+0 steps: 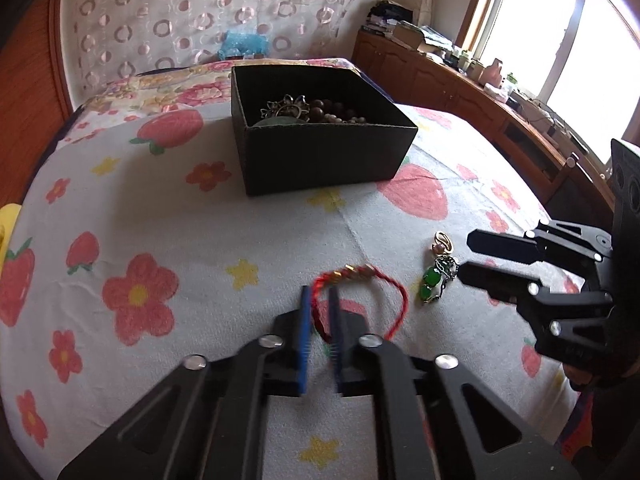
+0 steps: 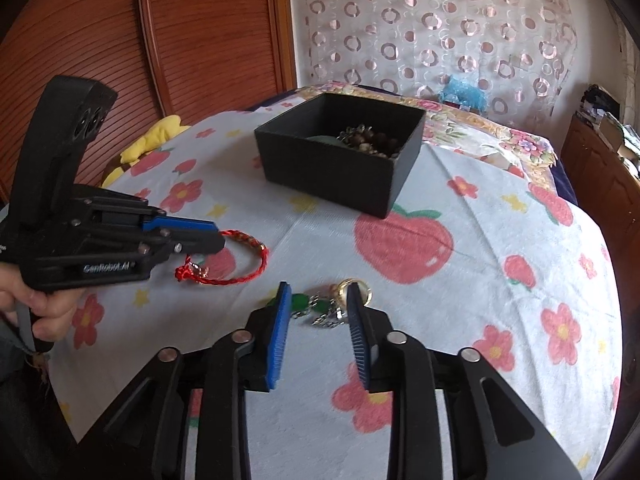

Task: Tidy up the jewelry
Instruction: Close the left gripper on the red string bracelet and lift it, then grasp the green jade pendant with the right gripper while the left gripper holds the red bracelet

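A red braided bracelet (image 1: 362, 280) with gold beads lies on the flowered bedspread; it also shows in the right wrist view (image 2: 236, 258). My left gripper (image 1: 319, 298) straddles its left strand with the jaws narrowly apart, not clamped. A green pendant on a silver chain with a gold clasp (image 1: 434, 276) lies to its right. My right gripper (image 2: 318, 294) is open around that pendant (image 2: 320, 306), fingers on either side. A black open box (image 1: 320, 148) holding brown beads and a metal flower piece sits further back.
The bedspread (image 1: 200, 240) covers a bed. A wooden headboard stands at the left (image 2: 100, 40). A wooden cabinet with clutter (image 1: 500, 92) runs under the window on the right. A yellow cushion (image 2: 152, 140) lies near the headboard.
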{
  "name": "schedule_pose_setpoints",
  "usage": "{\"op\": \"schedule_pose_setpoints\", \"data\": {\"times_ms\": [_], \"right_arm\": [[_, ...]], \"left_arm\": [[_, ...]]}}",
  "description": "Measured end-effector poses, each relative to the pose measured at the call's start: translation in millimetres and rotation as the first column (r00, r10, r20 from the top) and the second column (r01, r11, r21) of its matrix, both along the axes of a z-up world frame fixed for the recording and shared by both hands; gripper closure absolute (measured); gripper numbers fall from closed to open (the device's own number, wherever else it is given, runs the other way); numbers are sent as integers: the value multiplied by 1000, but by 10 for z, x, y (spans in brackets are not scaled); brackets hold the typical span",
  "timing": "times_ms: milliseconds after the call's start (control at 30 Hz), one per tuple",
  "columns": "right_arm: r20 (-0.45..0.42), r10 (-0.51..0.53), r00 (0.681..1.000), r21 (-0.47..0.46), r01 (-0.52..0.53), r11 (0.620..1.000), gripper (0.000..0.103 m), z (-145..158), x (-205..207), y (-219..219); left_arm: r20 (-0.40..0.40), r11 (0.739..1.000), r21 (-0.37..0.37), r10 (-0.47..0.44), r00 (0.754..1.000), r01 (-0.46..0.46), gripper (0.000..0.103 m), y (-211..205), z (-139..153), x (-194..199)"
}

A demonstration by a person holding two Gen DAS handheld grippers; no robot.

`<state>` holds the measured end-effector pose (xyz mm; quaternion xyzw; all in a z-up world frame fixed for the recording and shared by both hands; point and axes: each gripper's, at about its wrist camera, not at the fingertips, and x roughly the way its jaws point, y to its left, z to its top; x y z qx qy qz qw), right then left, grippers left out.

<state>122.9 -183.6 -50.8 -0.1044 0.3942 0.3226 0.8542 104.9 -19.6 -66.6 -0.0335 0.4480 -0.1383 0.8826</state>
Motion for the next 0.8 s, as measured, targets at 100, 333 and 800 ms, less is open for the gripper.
{"op": "schedule_pose_setpoints", "data": {"times_ms": [100,333,800], "right_arm": [[-9,16,1000,1,-16,1000,69,-16,-23,53],[-24,54,998,-10,-54,998,69,-60,4,162],[-102,125,987,-46,-130,990,69,-102,250,215]], "left_arm": [[39,1000,-10,13,999,-12,101,36,75,-50],[142,999,-21,50,989,-48,101,141,373,-200],[147,998,-36,52,988,-47,101,174,447,-269]]}}
